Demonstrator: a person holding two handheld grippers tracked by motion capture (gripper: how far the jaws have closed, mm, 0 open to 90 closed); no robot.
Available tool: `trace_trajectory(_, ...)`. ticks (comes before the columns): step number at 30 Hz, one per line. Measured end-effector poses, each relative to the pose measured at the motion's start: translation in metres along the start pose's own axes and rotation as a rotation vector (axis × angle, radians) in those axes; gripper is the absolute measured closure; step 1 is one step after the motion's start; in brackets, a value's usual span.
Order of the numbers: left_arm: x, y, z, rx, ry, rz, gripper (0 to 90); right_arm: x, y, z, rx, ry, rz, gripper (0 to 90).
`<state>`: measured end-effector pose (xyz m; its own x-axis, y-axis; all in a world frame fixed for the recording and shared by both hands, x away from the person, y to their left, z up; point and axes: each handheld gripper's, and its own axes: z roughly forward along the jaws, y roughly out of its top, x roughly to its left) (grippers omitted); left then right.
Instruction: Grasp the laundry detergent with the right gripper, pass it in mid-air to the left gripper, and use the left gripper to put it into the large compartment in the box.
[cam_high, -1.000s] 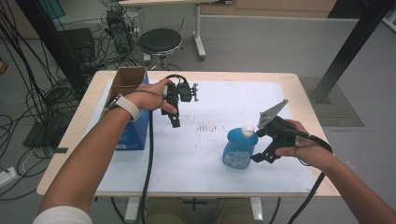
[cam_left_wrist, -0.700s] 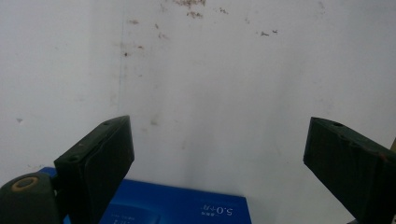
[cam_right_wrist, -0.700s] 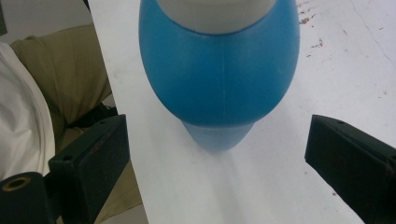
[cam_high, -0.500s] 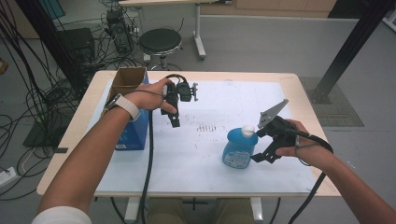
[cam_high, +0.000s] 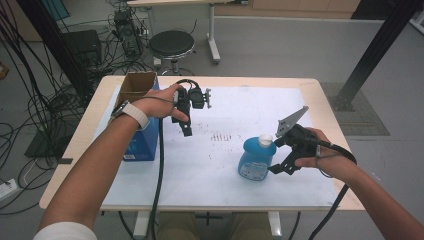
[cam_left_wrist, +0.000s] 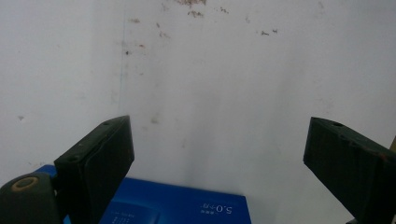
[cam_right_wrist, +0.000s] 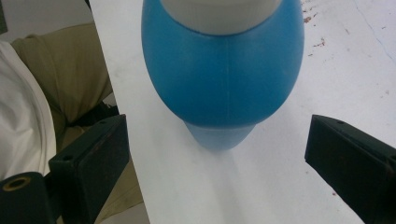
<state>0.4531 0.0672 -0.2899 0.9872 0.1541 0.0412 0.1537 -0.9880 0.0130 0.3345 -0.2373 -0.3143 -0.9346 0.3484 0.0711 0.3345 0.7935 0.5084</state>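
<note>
We see a smooth, glossy blue plastic bottle (cam_right_wrist: 223, 74), matt white sheet (cam_high: 200, 170) on wooden desk (cam_high: 320, 87), open brown cardboard box (cam_high: 137, 86), matt black tongs (cam_right_wrist: 219, 154).

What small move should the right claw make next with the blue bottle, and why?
Probably ease the right claw forward until the blue bottle sits between its jaws, then close. The jaws stand wide open, the bottle lies ahead of them, not yet between, upright on the table.

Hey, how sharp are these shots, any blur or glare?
High view: even light, slightly soft. Right gripper view: blue bottle looms close and soft, a faint shadow beneath it. Left gripper view: fingers dark and a little blurred, white table sheet evenly lit, no glare.
</note>
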Motion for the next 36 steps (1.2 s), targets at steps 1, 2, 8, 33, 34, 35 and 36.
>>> trace_trajectory(1,0.0000,-0.0001,-0.0001,-0.001,-0.001,-0.001,9.0,0.0003,0.0000,-0.0001,-0.002,-0.001,0.005,6.5)
trace_trajectory(2,0.0000,-0.0001,-0.0001,-0.001,-0.001,-0.001,9.0,0.0003,0.0000,-0.0001,-0.002,-0.001,0.005,6.5)
trace_trajectory(8,0.0000,0.0000,0.0000,0.001,0.000,0.000,9.0,0.0004,0.0004,0.0000,-0.004,0.001,0.005,6.5)
trace_trajectory(33,-0.0007,-0.0001,-0.0001,-0.003,0.001,-0.002,9.1,0.0009,-0.0004,0.0006,-0.010,0.002,0.008,6.5)
trace_trajectory(34,-0.0008,-0.0001,-0.0001,-0.004,0.000,-0.002,9.1,0.0008,-0.0003,0.0008,-0.009,0.003,0.007,6.5)
trace_trajectory(35,-0.0007,-0.0002,0.0000,-0.003,0.001,-0.002,9.1,0.0008,-0.0003,0.0008,-0.009,0.003,0.007,6.5)
trace_trajectory(36,-0.0007,-0.0002,0.0000,-0.003,0.001,-0.002,9.1,0.0008,-0.0001,0.0008,-0.009,0.003,0.007,6.5)
